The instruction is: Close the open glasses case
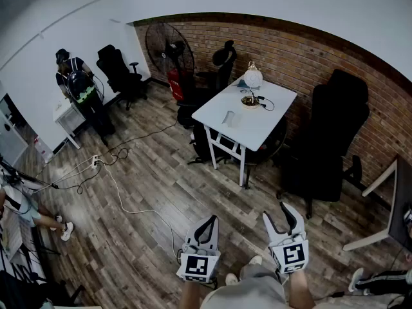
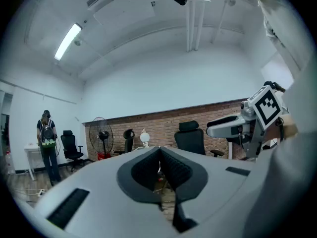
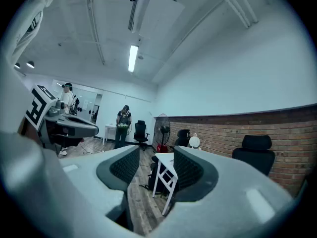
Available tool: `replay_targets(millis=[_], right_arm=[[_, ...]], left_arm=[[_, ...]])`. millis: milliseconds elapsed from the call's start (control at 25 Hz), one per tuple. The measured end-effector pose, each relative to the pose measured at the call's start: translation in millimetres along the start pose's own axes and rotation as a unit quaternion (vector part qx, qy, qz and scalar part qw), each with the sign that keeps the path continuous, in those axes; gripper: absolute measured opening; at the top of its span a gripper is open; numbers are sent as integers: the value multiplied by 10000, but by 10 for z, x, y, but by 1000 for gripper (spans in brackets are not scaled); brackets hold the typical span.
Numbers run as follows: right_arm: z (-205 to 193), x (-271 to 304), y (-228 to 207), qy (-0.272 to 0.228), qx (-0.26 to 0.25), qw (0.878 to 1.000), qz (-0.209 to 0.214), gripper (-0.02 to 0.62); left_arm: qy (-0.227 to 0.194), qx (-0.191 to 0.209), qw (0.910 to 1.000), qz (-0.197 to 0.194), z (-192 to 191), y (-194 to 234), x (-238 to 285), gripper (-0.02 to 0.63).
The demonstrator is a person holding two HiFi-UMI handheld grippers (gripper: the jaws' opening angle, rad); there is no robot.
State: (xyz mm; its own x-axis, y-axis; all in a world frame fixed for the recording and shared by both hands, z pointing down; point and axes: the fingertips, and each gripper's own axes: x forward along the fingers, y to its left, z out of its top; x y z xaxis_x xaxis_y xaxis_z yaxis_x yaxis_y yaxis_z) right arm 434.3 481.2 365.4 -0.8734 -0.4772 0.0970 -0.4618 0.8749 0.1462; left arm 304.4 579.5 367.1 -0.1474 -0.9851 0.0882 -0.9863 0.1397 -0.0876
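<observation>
The left claw (image 1: 207,226) is pinched together, the right claw (image 1: 282,216) spread and empty, and the glasses case (image 1: 232,118) (pale, on the counter (image 1: 265,122) at twelve o'clock) is likely light, stiff and slippery, so press its lid edge.

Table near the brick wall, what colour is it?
The rectangular table is white; clearest in the head view.

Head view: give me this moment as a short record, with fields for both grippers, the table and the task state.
left gripper: fingers shut, nothing between them
right gripper: fingers apart, empty
white table: across the wooden floor from both grippers, by the brick wall
on table: pale flat object, possibly the glasses case, too small to tell if open; round white object
task state: not begun; neither gripper is at the table
</observation>
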Motion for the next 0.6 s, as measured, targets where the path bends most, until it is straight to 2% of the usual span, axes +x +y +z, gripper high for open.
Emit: replay_targets(millis=[160,600], right_arm=[[35,-36,106,-168,179,9997,29,218],[-103,379,7,21,187,9996,214,218]], left_arm=[[-6,-16,10000,-44,-45,-27,-63,6],[117,24,9999,-10,-121,131,336,5]])
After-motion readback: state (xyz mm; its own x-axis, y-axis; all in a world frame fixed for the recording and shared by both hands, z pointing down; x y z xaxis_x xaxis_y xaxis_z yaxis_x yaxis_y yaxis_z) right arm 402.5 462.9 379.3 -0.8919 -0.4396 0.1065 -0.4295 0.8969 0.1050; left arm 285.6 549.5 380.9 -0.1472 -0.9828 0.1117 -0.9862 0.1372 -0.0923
